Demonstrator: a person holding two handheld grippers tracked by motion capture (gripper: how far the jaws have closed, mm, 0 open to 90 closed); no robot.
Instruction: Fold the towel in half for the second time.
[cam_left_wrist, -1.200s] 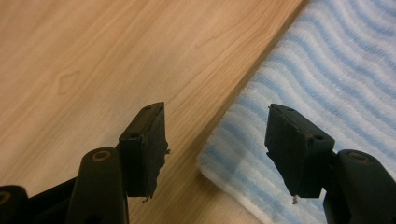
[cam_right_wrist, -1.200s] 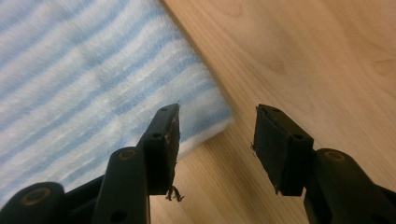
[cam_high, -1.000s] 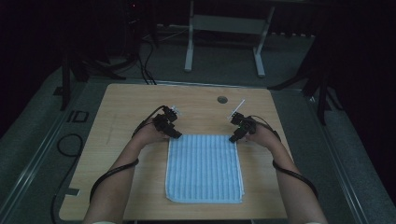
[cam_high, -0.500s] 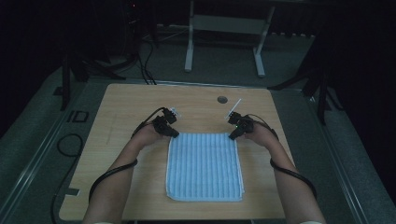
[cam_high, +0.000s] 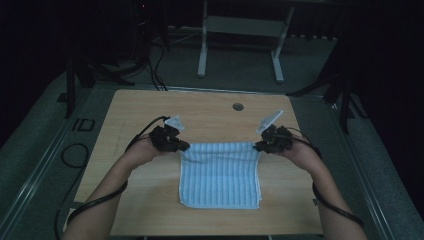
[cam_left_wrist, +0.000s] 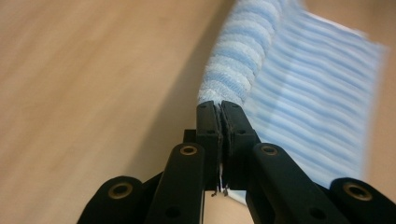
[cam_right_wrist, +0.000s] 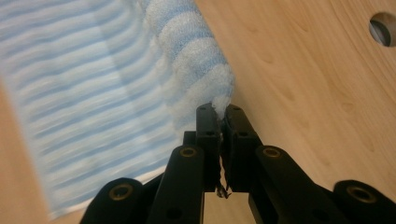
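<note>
We see the wooden desk (cam_high: 150, 210) first, a light plank top with a small round hole (cam_high: 238, 106) near its far edge. On it lies the blue-and-white striped towel (cam_high: 220, 175), at the middle of the desk between the two forearms; its near part lies flat on the wood while its far edge is lifted off the desk and stretched between the two grippers. In the left gripper view the towel (cam_left_wrist: 308, 98) runs away from the jaws, with its rolled hem rising just beyond the tips. In the right gripper view the towel (cam_right_wrist: 84, 93) does likewise, with the desk hole (cam_right_wrist: 384, 28) at the upper right

Left gripper (cam_high: 176, 145): at the towel's far left corner, jaws pressed together on that corner. In its own view the left gripper (cam_left_wrist: 220, 108) has cloth pinched between the pads, with no gap. These jaws have just been closing, with the towel corner between them

Right gripper (cam_high: 261, 146): at the towel's far right corner, same grip. In its own view the right gripper (cam_right_wrist: 218, 111) pinches the white fluffy corner, pads tight on the cloth. Its jaws have just been closing too, on the corner

A cable (cam_high: 95, 202) trails along the left forearm
</note>
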